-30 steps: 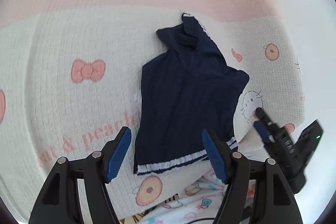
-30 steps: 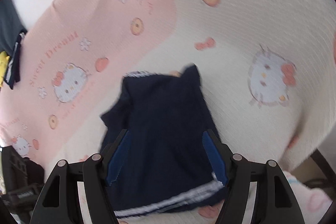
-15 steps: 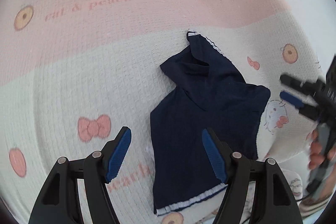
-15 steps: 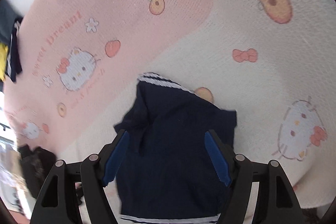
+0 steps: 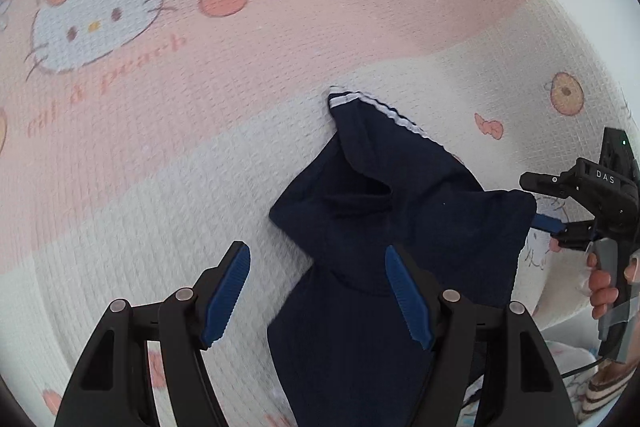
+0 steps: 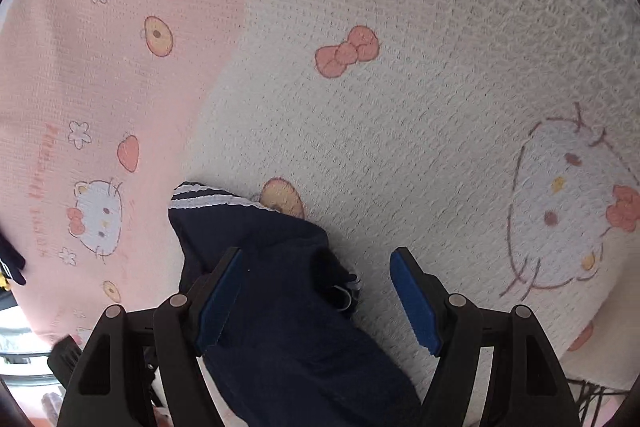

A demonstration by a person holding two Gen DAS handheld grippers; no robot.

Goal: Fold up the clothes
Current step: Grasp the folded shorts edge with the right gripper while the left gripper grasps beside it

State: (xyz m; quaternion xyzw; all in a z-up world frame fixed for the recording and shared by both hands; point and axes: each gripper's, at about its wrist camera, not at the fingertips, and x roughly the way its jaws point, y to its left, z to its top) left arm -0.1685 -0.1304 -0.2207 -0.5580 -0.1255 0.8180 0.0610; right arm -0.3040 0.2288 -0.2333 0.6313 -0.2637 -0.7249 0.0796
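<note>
Left wrist view: a pink-and-cream blanket [image 5: 168,155] was spread wide, and a crumpled navy garment [image 5: 400,227] was laid on it. Both the left gripper [image 5: 318,291] and right gripper [image 6: 316,293] were held with jaws spread, empty. Reaching was judged underway; next, garment corners needed pinching.

One navy garment [image 5: 400,227], two tools [image 5: 318,291]

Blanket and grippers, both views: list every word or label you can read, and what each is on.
"DAS": white letters on the right gripper body, left wrist view.
"eat & peach": pink script on the blanket beside the cat face, slightly blurred.
A second pink script at the upper right: too blurred.
Right wrist view: pink script on the blanket's left edge is unreadable.
</note>
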